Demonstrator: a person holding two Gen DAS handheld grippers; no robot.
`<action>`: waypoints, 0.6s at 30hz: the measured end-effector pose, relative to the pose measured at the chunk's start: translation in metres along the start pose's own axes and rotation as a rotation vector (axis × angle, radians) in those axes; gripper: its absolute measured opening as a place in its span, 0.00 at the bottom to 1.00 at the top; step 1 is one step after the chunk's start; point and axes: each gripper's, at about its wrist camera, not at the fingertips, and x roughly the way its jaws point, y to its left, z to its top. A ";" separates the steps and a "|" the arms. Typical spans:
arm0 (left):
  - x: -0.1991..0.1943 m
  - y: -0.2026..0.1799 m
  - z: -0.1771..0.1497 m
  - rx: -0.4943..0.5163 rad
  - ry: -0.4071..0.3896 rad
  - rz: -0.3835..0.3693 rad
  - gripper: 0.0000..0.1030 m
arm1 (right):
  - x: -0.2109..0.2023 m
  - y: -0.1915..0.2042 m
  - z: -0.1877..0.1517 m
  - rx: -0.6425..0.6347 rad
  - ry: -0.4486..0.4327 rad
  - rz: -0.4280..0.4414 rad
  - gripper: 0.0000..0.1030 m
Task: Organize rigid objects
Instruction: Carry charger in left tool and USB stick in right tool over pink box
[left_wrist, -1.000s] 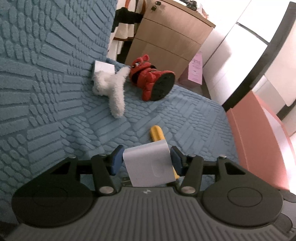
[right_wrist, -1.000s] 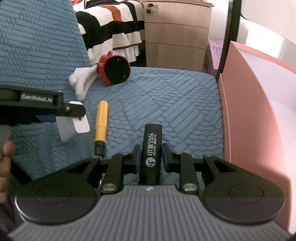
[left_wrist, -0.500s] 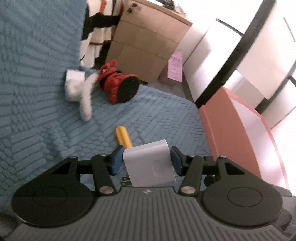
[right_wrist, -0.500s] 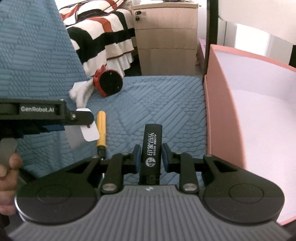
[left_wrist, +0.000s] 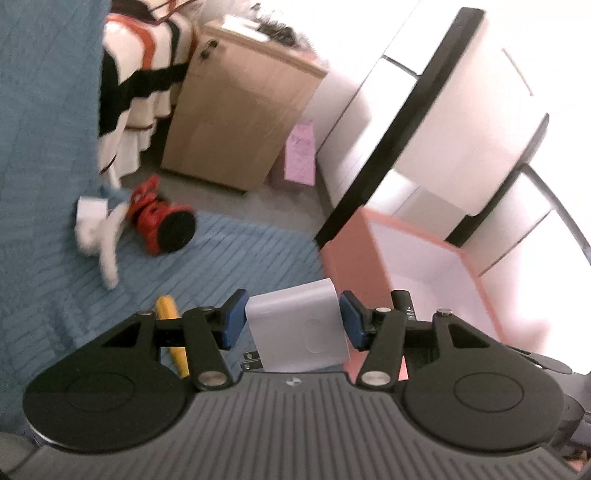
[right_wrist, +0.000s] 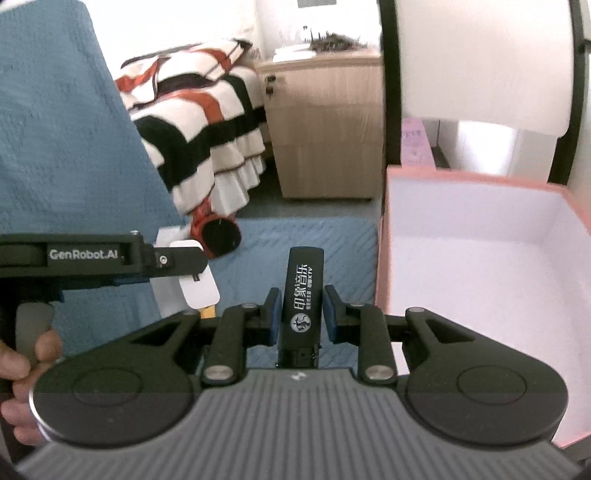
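Note:
My left gripper (left_wrist: 291, 317) is shut on a white wall charger (left_wrist: 299, 328), held above the blue cushion near the corner of the pink box (left_wrist: 354, 266). My right gripper (right_wrist: 301, 314) is shut on a black lighter (right_wrist: 303, 291) with white print, held just left of the pink box (right_wrist: 382, 240), whose white inside is open. The charger also shows in the right wrist view (right_wrist: 197, 291). A yellow pen (left_wrist: 171, 325) lies on the cushion below the left gripper.
A red plush toy (left_wrist: 162, 225) and a white fluffy item (left_wrist: 99, 236) lie at the far edge of the blue textured cushion (left_wrist: 240, 258). Beyond are a wooden nightstand (right_wrist: 325, 125), a striped bedspread (right_wrist: 192, 122) and white cabinets (left_wrist: 443, 122).
Both grippers have risen and swung right toward the pink box with their objects still held. The box now fills more of both views.

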 end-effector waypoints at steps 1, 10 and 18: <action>-0.002 -0.007 0.004 0.009 -0.006 -0.006 0.58 | -0.004 -0.003 0.004 0.006 -0.007 0.003 0.26; 0.002 -0.060 0.033 0.071 0.001 -0.073 0.56 | -0.033 -0.029 0.032 0.018 -0.092 -0.013 0.26; 0.018 -0.105 0.041 0.104 0.015 -0.122 0.56 | -0.051 -0.065 0.047 0.048 -0.126 -0.065 0.26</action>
